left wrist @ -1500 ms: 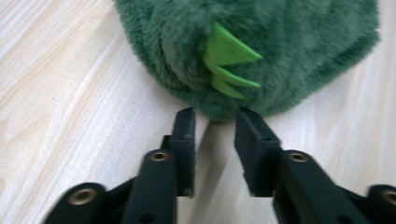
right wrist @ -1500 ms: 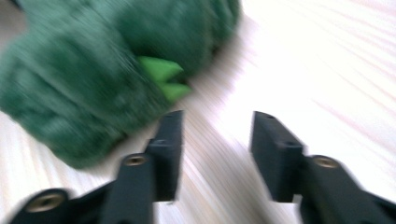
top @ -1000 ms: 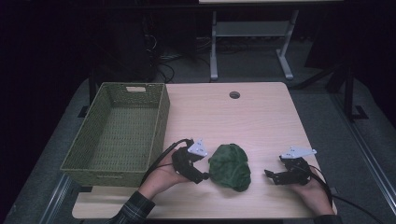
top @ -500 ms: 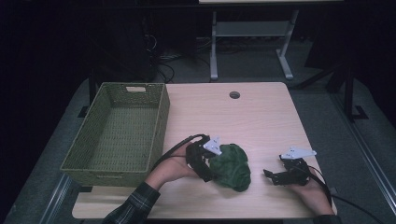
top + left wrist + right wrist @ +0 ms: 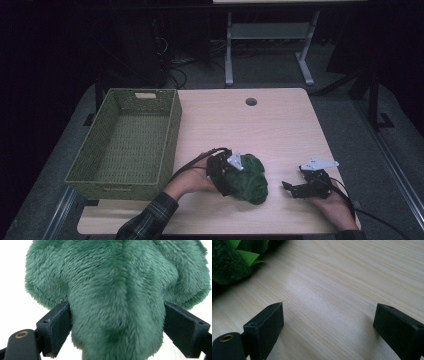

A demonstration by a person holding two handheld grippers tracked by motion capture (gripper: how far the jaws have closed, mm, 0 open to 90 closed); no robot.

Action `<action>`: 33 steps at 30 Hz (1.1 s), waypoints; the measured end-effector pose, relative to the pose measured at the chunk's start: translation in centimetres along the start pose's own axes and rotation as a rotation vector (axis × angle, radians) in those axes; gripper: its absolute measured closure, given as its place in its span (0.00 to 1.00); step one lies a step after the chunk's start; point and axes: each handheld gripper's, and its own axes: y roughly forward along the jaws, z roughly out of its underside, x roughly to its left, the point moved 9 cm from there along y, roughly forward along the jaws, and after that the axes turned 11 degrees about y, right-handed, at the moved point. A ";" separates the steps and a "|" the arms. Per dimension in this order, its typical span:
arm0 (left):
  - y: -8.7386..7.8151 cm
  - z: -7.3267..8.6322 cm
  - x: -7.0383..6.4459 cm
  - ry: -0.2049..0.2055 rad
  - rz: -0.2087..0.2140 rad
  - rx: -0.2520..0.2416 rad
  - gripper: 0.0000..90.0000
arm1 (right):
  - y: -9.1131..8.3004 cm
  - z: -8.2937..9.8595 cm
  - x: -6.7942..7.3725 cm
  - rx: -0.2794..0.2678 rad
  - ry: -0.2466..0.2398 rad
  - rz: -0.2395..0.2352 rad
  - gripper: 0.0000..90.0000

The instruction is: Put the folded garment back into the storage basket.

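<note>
A fluffy dark green plush toy point(image 5: 251, 181) lies on the wooden table point(image 5: 280, 130) near its front edge. My left gripper point(image 5: 234, 179) has pushed in from the plush's left side. In the left gripper view the plush point(image 5: 117, 290) fills the gap between the two jaws, which stand wide apart, so the left gripper point(image 5: 116, 327) is open around it. My right gripper point(image 5: 289, 188) rests open on the table to the right of the plush, with bare wood between its jaws point(image 5: 328, 327). The plush point(image 5: 227, 262) with a light green felt piece point(image 5: 247, 256) lies off to that view's upper left.
A green woven basket point(image 5: 170, 135) with nothing in it stands on the left half of the table. A round cable hole point(image 5: 251, 101) sits near the far edge. A metal stand point(image 5: 270, 35) and cables lie on the dark floor behind.
My left gripper has moved right from beside the plush until its jaws straddle the plush. The right gripper has stayed where it was.
</note>
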 end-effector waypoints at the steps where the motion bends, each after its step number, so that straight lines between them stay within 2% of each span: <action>1: 0.1 0.1 0.0 0.000 0.001 0.000 0.14 | 0.0 0.0 0.0 0.000 0.000 0.000 0.10; 9: 1.1 0.6 -0.1 0.020 -0.019 0.017 0.14 | 0.0 0.0 0.0 0.000 0.000 0.001 0.10; 19: 1.5 1.1 -0.1 -0.015 0.003 -0.021 0.14 | 0.0 0.0 0.0 0.000 0.001 0.001 0.10; 23: 1.5 1.2 -0.1 -0.032 0.014 -0.049 0.17 | 0.0 0.0 0.0 -0.001 0.001 0.001 0.10; 28: 1.1 1.1 -0.2 -0.022 0.025 -0.064 0.36 | 0.0 0.0 0.0 -0.001 0.001 0.001 0.10; 33: 0.8 1.0 -0.4 -0.023 0.044 -0.074 0.63 | 0.0 0.0 0.0 -0.001 0.001 0.001 0.10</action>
